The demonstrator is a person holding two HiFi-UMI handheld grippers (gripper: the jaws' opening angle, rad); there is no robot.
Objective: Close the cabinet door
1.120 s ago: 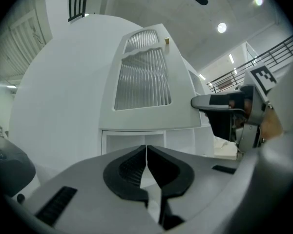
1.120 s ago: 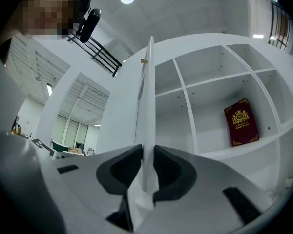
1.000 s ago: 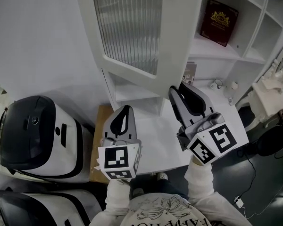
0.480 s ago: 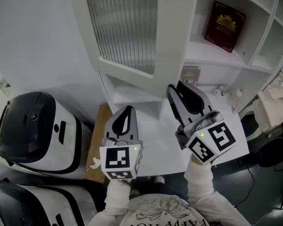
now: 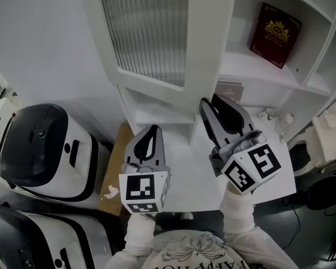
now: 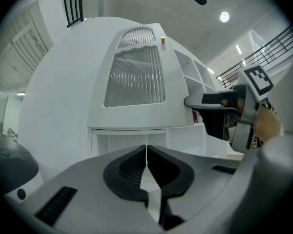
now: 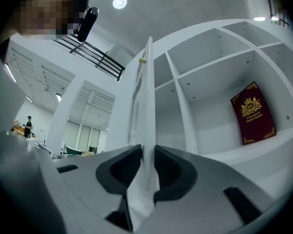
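I have the right tool (image 5: pixel 211 102) clamped on the edge of the cabinet door (image 5: pixel 204 49), mid-frame; pushing off its arc could slip the grip.

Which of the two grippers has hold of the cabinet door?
The right gripper: its jaws pinch the cabinet door by its edge. The left gripper has its jaws shut on nothing, clear of it.

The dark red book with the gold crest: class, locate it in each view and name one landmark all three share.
Head view: dark red book upper right, standing on a cabinet shelf.
Left gripper view: only a thin red sliver at mid-right, probably it.
Right gripper view: right of centre, on that shelf.
Shared landmark: the ribbed-glass cabinet door.
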